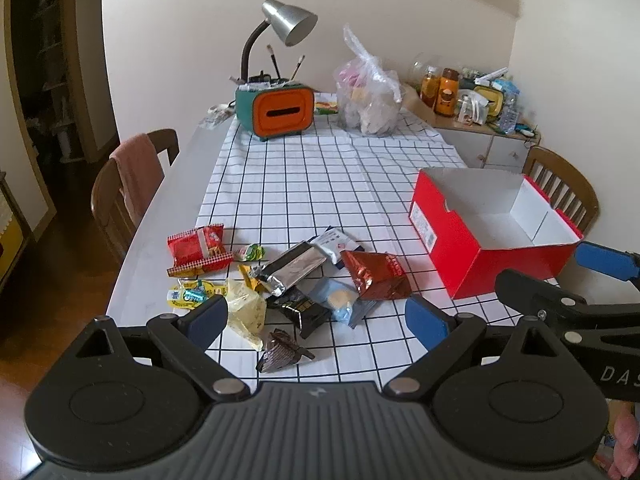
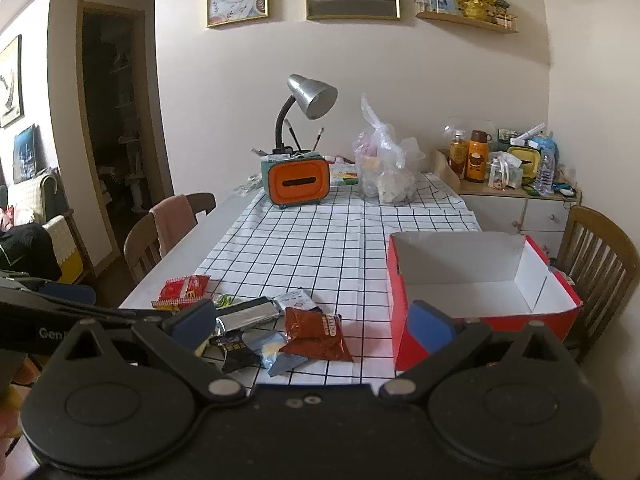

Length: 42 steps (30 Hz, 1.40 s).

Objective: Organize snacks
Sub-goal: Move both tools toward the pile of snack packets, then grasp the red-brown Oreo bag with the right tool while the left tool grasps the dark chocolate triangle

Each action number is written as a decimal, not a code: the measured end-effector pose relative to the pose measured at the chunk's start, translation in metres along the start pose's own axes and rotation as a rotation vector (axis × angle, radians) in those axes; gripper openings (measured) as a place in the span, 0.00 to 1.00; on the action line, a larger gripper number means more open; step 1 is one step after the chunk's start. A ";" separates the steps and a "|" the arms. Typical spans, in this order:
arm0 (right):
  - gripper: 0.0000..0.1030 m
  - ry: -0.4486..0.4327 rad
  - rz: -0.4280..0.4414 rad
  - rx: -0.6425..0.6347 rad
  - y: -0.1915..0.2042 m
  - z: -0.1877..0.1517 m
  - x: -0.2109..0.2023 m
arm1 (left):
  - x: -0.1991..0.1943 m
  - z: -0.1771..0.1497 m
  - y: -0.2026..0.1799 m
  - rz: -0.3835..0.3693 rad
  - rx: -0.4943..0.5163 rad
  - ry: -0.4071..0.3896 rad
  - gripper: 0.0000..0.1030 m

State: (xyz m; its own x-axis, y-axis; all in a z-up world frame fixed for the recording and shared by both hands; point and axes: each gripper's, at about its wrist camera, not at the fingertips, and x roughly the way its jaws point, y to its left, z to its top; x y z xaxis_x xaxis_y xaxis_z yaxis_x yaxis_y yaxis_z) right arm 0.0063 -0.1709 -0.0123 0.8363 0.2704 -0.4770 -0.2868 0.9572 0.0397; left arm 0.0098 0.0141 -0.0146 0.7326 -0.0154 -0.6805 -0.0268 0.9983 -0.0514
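On the desk [image 1: 168, 216] lie about eleven snack packets [image 1: 288, 280]; where they overlap the count is not sure. There is one red box [image 1: 492, 232], one lamp [image 1: 280, 36], one orange tissue holder [image 1: 276, 114], one plastic bag [image 1: 368, 100] and two chairs [image 1: 132, 184].

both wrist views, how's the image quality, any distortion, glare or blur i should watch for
Left wrist view: strong fisheye bending of the walls and table edge, dark vignette in the corners, glare on the silver packet; the snacks look sharp. Right wrist view: the same barrel distortion bows the doorway, the light is soft and even, and the red box is clear.
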 end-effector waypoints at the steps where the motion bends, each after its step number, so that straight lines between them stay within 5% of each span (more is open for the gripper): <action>1: 0.99 0.004 0.006 -0.002 0.000 0.000 0.003 | 0.002 0.000 0.001 0.007 0.003 0.002 0.93; 14: 0.98 0.096 0.161 -0.131 -0.011 -0.008 0.074 | 0.049 0.002 0.023 0.093 -0.008 0.036 0.93; 20: 0.94 0.158 0.219 -0.237 -0.018 -0.023 0.110 | 0.071 -0.006 0.030 0.062 -0.036 0.080 0.93; 34: 0.97 0.324 0.175 -0.124 -0.040 -0.018 0.213 | 0.127 -0.017 0.033 0.071 -0.067 0.180 0.93; 42: 1.00 0.313 0.096 -0.142 -0.027 -0.013 0.243 | 0.149 -0.028 0.034 0.076 -0.055 0.222 0.91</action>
State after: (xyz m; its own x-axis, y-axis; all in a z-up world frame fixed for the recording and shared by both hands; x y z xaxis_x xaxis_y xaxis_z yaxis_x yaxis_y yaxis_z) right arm 0.2114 -0.1327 -0.1403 0.6252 0.2922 -0.7237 -0.4373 0.8992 -0.0146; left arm 0.0991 0.0439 -0.1380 0.5597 0.0416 -0.8276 -0.1175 0.9926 -0.0296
